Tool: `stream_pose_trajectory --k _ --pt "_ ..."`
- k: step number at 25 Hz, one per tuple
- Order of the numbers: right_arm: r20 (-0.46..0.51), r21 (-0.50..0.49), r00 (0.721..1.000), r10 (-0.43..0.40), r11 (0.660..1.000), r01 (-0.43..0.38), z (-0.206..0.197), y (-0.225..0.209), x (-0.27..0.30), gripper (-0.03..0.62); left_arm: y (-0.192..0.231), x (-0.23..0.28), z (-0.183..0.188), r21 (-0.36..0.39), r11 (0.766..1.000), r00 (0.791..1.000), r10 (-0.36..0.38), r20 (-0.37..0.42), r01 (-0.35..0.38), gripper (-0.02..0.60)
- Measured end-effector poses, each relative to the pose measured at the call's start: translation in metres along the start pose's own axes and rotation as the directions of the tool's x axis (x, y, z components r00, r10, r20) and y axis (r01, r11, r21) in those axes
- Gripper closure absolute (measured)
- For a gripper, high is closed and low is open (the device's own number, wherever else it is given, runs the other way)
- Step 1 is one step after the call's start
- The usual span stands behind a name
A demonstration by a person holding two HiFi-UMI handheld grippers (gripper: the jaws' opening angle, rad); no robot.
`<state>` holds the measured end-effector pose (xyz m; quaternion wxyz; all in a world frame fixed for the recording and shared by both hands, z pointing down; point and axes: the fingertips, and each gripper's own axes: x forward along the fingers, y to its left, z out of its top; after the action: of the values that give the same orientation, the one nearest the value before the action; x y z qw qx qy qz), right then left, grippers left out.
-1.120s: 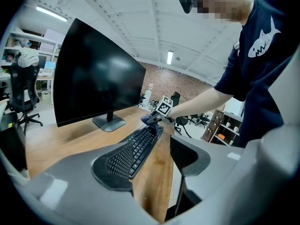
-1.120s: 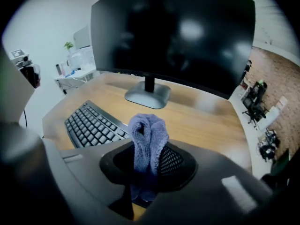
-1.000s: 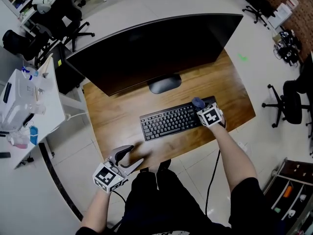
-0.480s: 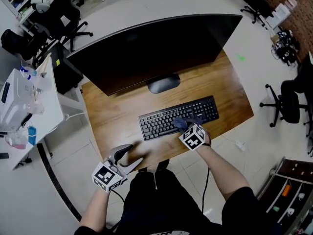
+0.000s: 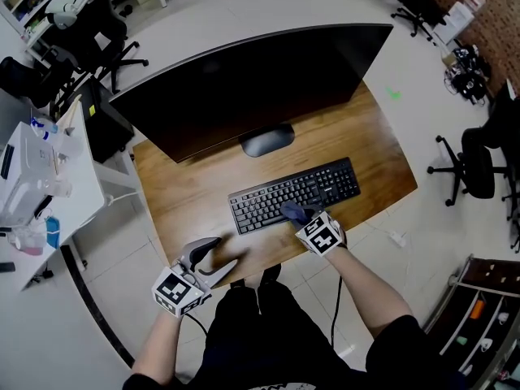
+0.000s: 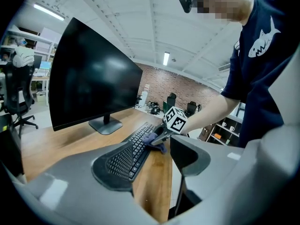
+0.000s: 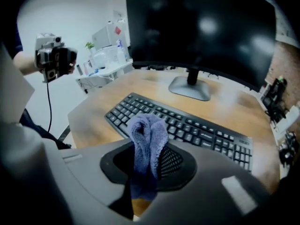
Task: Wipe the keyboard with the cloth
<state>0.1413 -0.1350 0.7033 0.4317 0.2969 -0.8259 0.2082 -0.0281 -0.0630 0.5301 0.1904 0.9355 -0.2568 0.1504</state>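
Note:
A black keyboard [image 5: 294,193] lies on the wooden desk [image 5: 187,193] in front of the monitor. My right gripper [image 5: 299,218] is shut on a blue-grey cloth [image 5: 292,211] and holds it at the keyboard's near edge, around the middle. In the right gripper view the cloth [image 7: 147,142] stands bunched between the jaws above the keys [image 7: 197,128]. My left gripper [image 5: 218,258] hovers open at the desk's front left edge, with nothing in it. The left gripper view shows the keyboard [image 6: 136,146] and cloth [image 6: 152,138] beyond the left gripper [image 6: 152,161].
A wide dark monitor [image 5: 252,80] on an oval stand [image 5: 266,140] fills the back of the desk. A white side table [image 5: 41,177] with small items stands to the left. Office chairs [image 5: 475,169] are on the floor at right and far left.
My right gripper has carried the cloth from the keyboard's right end leftward to its front middle. The left gripper has stayed where it was.

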Motion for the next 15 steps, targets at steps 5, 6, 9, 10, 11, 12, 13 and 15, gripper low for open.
stream_pose_trajectory --k 5,6,9,10,11,12,13,15 --pt "-0.002 0.126 0.976 -0.217 0.968 0.215 -0.008 -0.086 -0.029 0.503 0.002 -0.006 -0.002 0.011 1.000 1.000 -0.005 -0.001 0.005 0.344" --pt "-0.027 0.142 0.965 -0.261 0.954 0.262 -0.015 -0.102 -0.032 0.502 0.002 -0.007 -0.003 0.009 1.000 1.000 -0.006 -0.003 0.006 0.344" --pt "-0.113 0.176 0.942 -0.316 0.927 0.332 -0.035 -0.126 -0.029 0.502 0.004 -0.011 -0.006 0.002 1.000 1.000 -0.007 -0.009 0.007 0.344" --pt "-0.134 0.180 0.940 -0.314 0.925 0.335 -0.040 -0.126 -0.024 0.502 0.004 -0.012 -0.006 0.001 1.000 1.000 -0.006 -0.012 0.006 0.343" --pt "-0.145 0.178 0.940 -0.309 0.926 0.332 -0.041 -0.122 -0.019 0.502 0.004 -0.014 -0.007 -0.001 1.000 1.000 -0.006 -0.013 0.006 0.344" --pt "-0.147 0.168 0.941 -0.305 0.930 0.328 -0.039 -0.115 -0.014 0.502 0.004 -0.015 -0.008 -0.002 1.000 1.000 -0.006 -0.012 0.006 0.344" --pt "-0.145 0.155 0.942 -0.302 0.934 0.323 -0.034 -0.107 -0.009 0.502 0.006 -0.017 -0.010 -0.003 1.000 1.000 -0.005 -0.010 0.005 0.344" --pt "-0.130 0.126 0.950 -0.285 0.945 0.301 -0.022 -0.083 0.002 0.502 0.009 -0.021 -0.013 -0.003 1.000 1.000 -0.001 -0.008 0.001 0.344"
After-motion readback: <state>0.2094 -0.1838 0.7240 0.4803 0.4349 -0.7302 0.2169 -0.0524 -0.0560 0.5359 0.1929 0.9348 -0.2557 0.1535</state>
